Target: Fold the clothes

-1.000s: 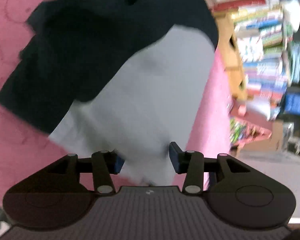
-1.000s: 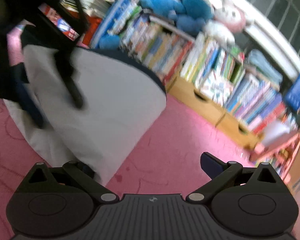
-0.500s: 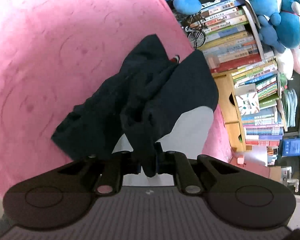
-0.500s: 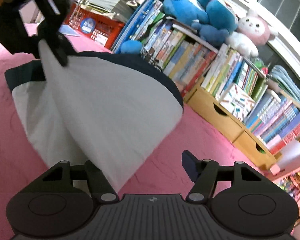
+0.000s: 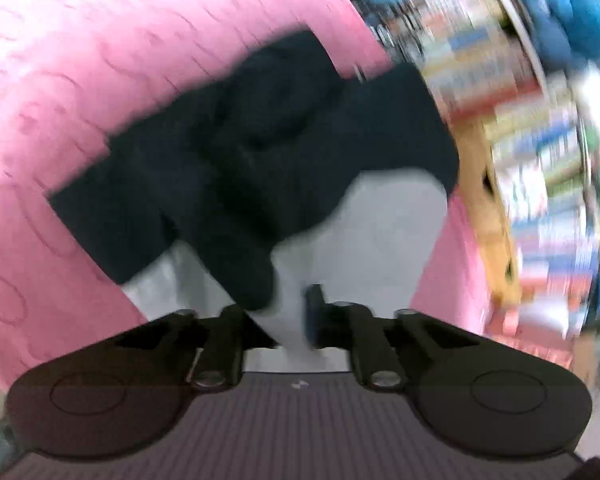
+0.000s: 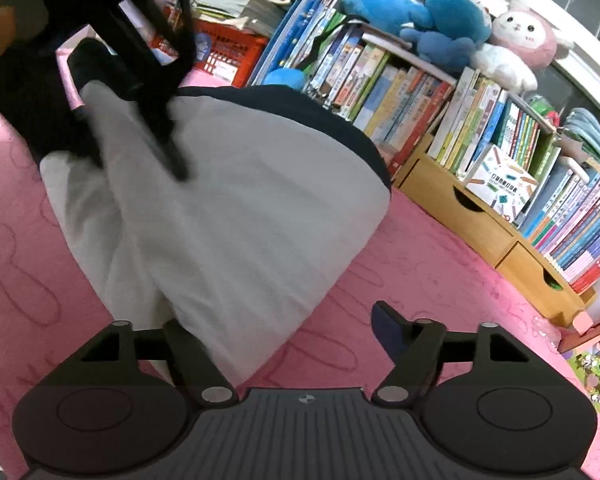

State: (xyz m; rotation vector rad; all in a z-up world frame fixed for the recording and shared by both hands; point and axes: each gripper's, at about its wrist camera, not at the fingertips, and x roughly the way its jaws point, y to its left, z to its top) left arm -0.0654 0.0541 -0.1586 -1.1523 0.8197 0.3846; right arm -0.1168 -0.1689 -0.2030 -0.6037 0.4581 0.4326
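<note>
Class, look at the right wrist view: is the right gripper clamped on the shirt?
No: the right gripper stands open, the grey shirt lying only over its left finger.

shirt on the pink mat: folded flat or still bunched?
Bunched. The shirt has its dark sleeve heaped over the grey body, pinched in the left hand-held gripper.

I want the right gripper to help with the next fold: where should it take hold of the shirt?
Probably the near grey hem corner of the shirt, right in front of the open right gripper. It lies flat on the pink blanket with a free edge, so come in low from that near side. The left gripper already pinches the far end.
</note>
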